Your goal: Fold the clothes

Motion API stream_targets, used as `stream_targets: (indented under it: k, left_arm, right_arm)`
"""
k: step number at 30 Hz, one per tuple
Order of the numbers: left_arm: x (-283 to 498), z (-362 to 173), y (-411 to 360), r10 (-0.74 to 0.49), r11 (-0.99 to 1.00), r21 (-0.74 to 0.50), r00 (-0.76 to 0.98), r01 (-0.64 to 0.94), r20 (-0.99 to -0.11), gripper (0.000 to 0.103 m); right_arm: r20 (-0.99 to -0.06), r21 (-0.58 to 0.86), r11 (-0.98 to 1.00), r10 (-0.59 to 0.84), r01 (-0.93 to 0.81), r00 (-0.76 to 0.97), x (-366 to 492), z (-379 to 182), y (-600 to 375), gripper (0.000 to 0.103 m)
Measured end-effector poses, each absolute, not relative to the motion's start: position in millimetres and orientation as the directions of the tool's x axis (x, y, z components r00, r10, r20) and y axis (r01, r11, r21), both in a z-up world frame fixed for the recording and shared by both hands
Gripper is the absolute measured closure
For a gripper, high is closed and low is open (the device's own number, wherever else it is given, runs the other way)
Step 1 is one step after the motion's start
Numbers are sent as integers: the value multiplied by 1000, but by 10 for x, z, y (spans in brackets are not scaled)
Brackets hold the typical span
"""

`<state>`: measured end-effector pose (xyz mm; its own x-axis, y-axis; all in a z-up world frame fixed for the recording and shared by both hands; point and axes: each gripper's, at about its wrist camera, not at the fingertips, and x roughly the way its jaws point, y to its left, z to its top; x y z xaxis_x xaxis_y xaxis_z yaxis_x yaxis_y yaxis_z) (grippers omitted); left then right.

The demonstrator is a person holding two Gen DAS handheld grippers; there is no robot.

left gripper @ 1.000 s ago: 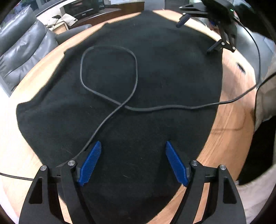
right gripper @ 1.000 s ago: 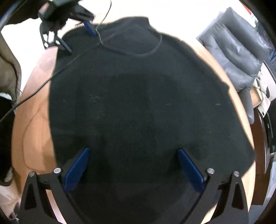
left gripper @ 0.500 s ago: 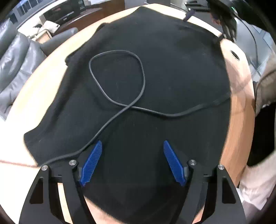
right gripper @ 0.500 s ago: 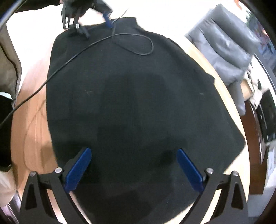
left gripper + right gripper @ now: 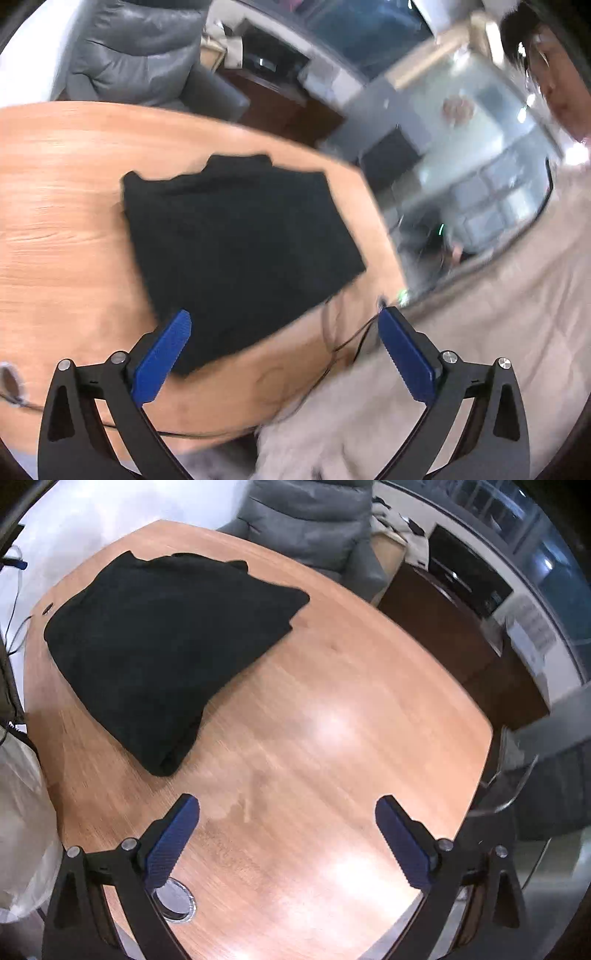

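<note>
A black garment point(image 5: 236, 243) lies folded in a thick rectangle on the wooden table point(image 5: 55, 221). In the right wrist view the black garment point(image 5: 166, 638) sits at the table's far left part. My left gripper point(image 5: 282, 350) is open and empty, raised above the garment's near corner and the table edge. My right gripper point(image 5: 286, 834) is open and empty, held above bare wood point(image 5: 314, 738), well to the right of the garment.
A grey leather chair point(image 5: 314, 528) stands behind the table. A dark cabinet point(image 5: 443, 627) is at the right. A metal cable grommet point(image 5: 177, 901) sits near my right gripper. A thin cable point(image 5: 332, 354) runs off the table edge. The person's beige clothing point(image 5: 480, 332) fills the right.
Both grippers have pulled up and away from the garment. It filled both views before, with a cable lying over it; now it looks small, folded, and the cable is off it.
</note>
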<state>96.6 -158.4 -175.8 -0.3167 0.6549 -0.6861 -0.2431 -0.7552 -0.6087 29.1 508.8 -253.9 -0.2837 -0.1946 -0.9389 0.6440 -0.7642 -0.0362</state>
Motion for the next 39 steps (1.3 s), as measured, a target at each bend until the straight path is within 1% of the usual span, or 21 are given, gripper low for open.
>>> stream_targets:
  k: [1, 2, 5, 7, 9, 13, 18, 20, 21, 23, 26, 29, 32, 39]
  left_arm:
    - [919, -1902, -1531, 651, -757, -613, -336, -226, -681, 1]
    - [885, -2046, -1530, 630, -774, -602, -343, -197, -697, 1]
    - [775, -2463, -1533, 566, -812, -577, -355, -83, -744, 1]
    - [626, -2669, -1518, 566, -809, -586, -340, -51, -751, 1]
    - [507, -2812, -1507, 573, -804, -593, -316, -39, -756, 1]
    - [574, -2606, -1722, 569, -808, -584, -353, -75, -743, 0]
    - [620, -2347, -2017, 448, -881, -468, -444, -70, -776, 0]
    - [411, -2438, -1850, 399, -916, -380, -426, -133, -812, 0]
    - [344, -2511, -1673, 384, -922, -329, -389, -202, -837, 0]
    - [233, -2686, -1261, 355, -903, -234, -321, -360, -878, 0]
    - [125, -2984, -587, 308, -796, -110, -243, -595, -920, 0]
    - [38, -3315, 11, 289, -638, -52, -175, -768, -941, 0]
    - [12, -3574, 303, 249, -527, 15, -171, -850, -953, 0]
    - [9, -3678, 302, 333, -438, -10, -152, -899, -931, 0]
  right_arm:
    - [-943, -34, -783, -181, 621, -280, 304, -2540, 5225, 4]
    - [-946, -23, -796, -178, 605, -271, 306, -2569, 5278, 4]
    - [-945, 68, -805, -242, 589, -221, 317, -2763, 5102, 4]
    - [-940, 134, -821, -282, 555, -190, 376, -2839, 5139, 4]
    - [-943, 166, -851, -285, 499, -172, 441, -2870, 5304, 4]
    - [-968, 110, -910, -189, 399, -164, 655, -2752, 5809, 4]
    - [-985, 48, -972, -85, 232, -152, 889, -2608, 6465, 4]
    - [-983, 79, -978, -108, 195, -146, 914, -2640, 6471, 4]
    - [-980, 111, -975, -140, 190, -143, 914, -2662, 6421, 4]
    - [-959, 216, -951, -249, 220, -133, 878, -2731, 6179, 4]
    - [-899, 368, -883, -418, 291, -132, 714, -2874, 5648, 4]
    - [-854, 438, -844, -498, 309, -152, 564, -3064, 5284, 4]
    - [-842, 438, -841, -507, 319, -181, 465, -3275, 5051, 5]
    - [-811, 437, -830, -530, 346, -247, 391, -3552, 4605, 9]
